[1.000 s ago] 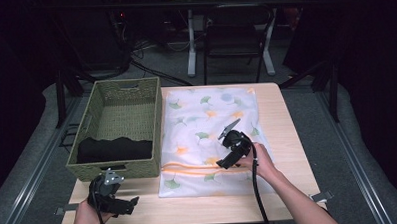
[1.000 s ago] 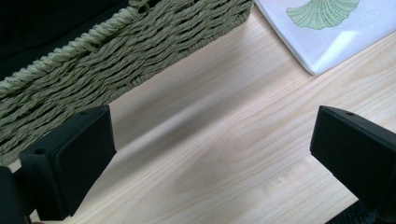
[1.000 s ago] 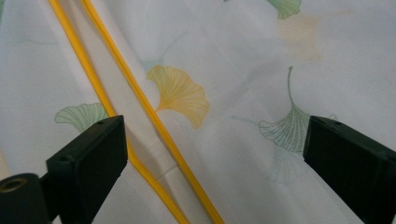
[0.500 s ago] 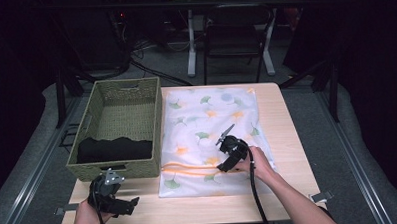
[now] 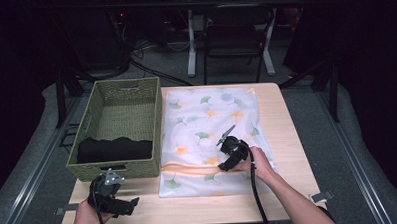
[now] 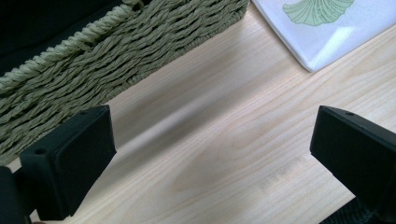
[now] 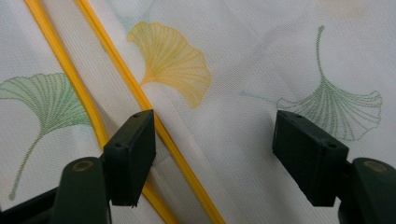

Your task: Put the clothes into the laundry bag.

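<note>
A white mesh bag (image 5: 207, 126) printed with green and orange ginkgo leaves lies flat on the wooden table (image 5: 287, 139). An orange zipper (image 5: 188, 167) runs across the bag near its front end. My right gripper (image 5: 226, 161) is low over the bag, just past the zipper's right end, and stands open. In the right gripper view the open gripper (image 7: 215, 140) straddles the mesh, and the zipper (image 7: 154, 112) runs beside its left jaw. My left gripper (image 5: 123, 204) stands open over bare wood at the table's front left, with nothing between the jaws of this gripper (image 6: 210, 135).
A green woven basket (image 5: 87, 121) stands left of the bag, with a folded black cloth (image 5: 112, 147) in its near end. Its wall (image 6: 116, 60) and the bag's front corner (image 6: 322, 32) show in the left gripper view. A chair (image 5: 234, 35) stands behind the table.
My right gripper has moved a little toward the front of the table, closer to the zipper. The left gripper has stayed put.
</note>
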{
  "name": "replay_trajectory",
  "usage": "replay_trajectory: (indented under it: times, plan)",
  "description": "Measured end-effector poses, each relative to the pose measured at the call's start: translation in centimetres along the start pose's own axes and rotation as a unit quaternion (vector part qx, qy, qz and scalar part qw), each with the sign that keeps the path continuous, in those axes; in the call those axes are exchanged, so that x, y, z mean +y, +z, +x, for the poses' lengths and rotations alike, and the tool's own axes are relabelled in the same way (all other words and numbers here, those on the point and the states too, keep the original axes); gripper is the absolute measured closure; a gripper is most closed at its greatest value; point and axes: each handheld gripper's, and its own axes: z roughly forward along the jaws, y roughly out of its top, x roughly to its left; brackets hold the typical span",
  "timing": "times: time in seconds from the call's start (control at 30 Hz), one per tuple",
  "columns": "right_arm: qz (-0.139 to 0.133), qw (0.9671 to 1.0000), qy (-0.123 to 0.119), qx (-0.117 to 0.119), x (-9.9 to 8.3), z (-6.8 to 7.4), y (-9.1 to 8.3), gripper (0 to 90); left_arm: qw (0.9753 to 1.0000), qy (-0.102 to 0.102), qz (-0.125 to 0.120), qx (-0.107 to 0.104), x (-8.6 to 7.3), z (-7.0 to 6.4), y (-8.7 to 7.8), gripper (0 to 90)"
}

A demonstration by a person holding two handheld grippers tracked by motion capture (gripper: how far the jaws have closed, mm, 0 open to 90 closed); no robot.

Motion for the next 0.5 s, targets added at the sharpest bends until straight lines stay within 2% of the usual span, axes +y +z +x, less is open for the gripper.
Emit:
replay_trajectory:
  times: [0.27, 0.4, 0.5]
  plan:
    - [-0.014, 0.9997, 0.018, -0.005, -0.31, -0.5, -0.25, 43.4, 1.0, 0.001, 0.001, -0.001, 0.01, -0.01, 0.02, 0.0]
    - [-0.015, 0.9996, 0.024, -0.008, -0.31, -0.49, -0.28, 45.3, 1.0, 0.002, 0.001, 0.0, 0.01, -0.02, 0.03, 0.0]
    - [-0.017, 0.9993, 0.03, -0.012, -0.33, -0.58, -0.34, 50.6, 1.0, 0.002, -0.001, 0.003, 0.0, -0.05, 0.04, 0.0]
